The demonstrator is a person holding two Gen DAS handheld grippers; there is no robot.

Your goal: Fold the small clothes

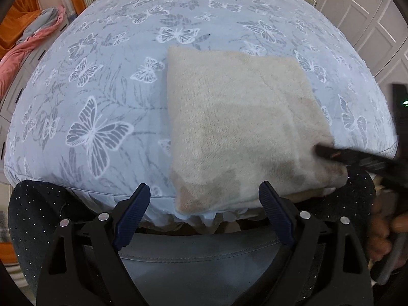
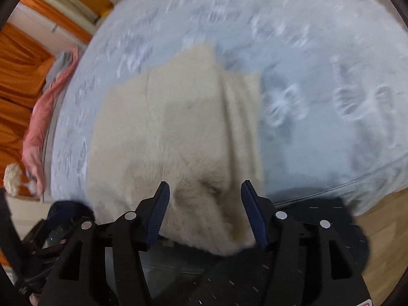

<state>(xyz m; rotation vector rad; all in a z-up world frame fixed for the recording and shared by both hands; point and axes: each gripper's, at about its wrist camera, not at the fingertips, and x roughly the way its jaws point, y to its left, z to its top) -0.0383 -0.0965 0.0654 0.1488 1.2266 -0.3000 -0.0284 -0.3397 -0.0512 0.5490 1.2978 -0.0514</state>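
Note:
A cream knitted garment (image 1: 242, 127) lies folded into a rough rectangle on the bed, its near edge at the bed's front edge. My left gripper (image 1: 205, 191) is open and empty, hovering just before the garment's near edge. My right gripper (image 2: 205, 188) is open, its jaws standing either side of a raised fold at the garment's (image 2: 178, 127) near right corner. The right view is blurred by motion. The right gripper also shows in the left wrist view (image 1: 329, 151), touching the garment's right edge.
The bed carries a light blue cover with white and grey butterflies (image 1: 102, 89). A pink cloth (image 1: 28, 48) lies off the bed's left side. White cupboard doors (image 1: 369, 20) stand at right. Wooden floor (image 2: 380, 229) shows right of the bed.

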